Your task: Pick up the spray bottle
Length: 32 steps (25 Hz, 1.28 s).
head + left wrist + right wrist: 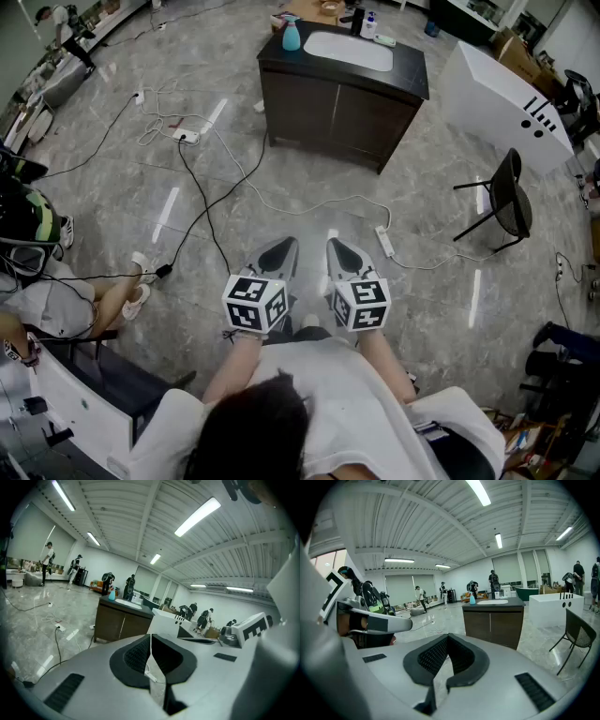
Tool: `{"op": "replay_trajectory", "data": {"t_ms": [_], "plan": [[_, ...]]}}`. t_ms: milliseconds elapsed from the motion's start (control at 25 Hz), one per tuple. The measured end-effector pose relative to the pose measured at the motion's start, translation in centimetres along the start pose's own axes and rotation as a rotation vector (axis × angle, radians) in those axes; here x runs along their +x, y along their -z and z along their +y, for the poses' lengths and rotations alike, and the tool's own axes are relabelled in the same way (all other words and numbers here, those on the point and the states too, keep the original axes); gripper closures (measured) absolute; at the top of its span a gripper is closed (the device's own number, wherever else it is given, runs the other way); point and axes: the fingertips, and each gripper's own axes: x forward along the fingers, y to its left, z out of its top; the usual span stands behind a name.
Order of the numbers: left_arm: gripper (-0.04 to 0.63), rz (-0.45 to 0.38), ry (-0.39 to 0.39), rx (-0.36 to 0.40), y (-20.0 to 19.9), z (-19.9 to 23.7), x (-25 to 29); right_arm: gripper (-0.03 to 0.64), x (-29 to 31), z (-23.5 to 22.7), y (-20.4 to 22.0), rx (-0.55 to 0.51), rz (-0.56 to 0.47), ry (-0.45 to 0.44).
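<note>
A light blue spray bottle (292, 35) stands on the back left corner of a dark sink cabinet (339, 94), across the floor from me. It also shows small and far off in the left gripper view as the spray bottle (112, 594) and in the right gripper view as the spray bottle (472, 600). My left gripper (279, 251) and right gripper (339, 249) are held side by side close to my body, pointing toward the cabinet. Both are shut with nothing between their pads, as the left gripper (150, 637) and right gripper (447, 637) show close up.
Cables and a power strip (187, 136) trail over the marble floor left of the cabinet; another strip (384, 242) lies just ahead of my right gripper. A black folding chair (502, 202) and a white tub (506, 94) stand right. A seated person (56, 300) is at left.
</note>
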Motion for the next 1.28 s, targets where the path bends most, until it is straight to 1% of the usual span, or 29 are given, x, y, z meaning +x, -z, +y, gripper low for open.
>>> {"op": "replay_trajectory", "data": {"t_ms": [240, 400, 520, 720, 800, 880, 960, 1120, 1280], "plan": [[0.565, 0.003, 0.013, 0.016, -0.9, 0.8, 1.0, 0.592, 1.3, -0.6, -0.6, -0.011, 0.002, 0.024], [0.565, 0.002, 0.021, 0.018, -1.3, 1.7, 1.6, 0.592, 2.3, -0.1, -0.8, 0.007, -0.003, 0.012], [0.565, 0.001, 0.029, 0.018, -1.8, 3.0, 2.2, 0.591, 3.6, 0.4, -1.3, 0.027, -0.021, 0.004], [0.565, -0.004, 0.036, 0.013, -2.9, 5.5, 2.9, 0.591, 5.8, 1.3, -2.1, 0.004, -0.028, 0.017], [0.565, -0.013, 0.056, 0.007, -3.7, 6.5, 3.0, 0.591, 6.8, 1.8, -2.5, 0.01, -0.031, 0.025], [0.565, -0.024, 0.085, -0.015, -4.4, 7.4, 3.1, 0.591, 7.7, 2.3, -2.8, 0.012, -0.03, 0.032], [0.565, -0.031, 0.092, -0.025, -5.0, 8.4, 3.2, 0.591, 8.3, 2.7, -2.9, 0.023, -0.029, 0.038], [0.566, -0.018, 0.103, 0.015, -5.3, 9.4, 3.1, 0.591, 8.9, 2.8, -2.6, 0.061, -0.029, 0.056], [0.565, -0.016, 0.091, 0.002, -5.6, 10.7, 2.9, 0.591, 9.6, 3.1, -3.3, 0.077, -0.042, 0.064]]}}
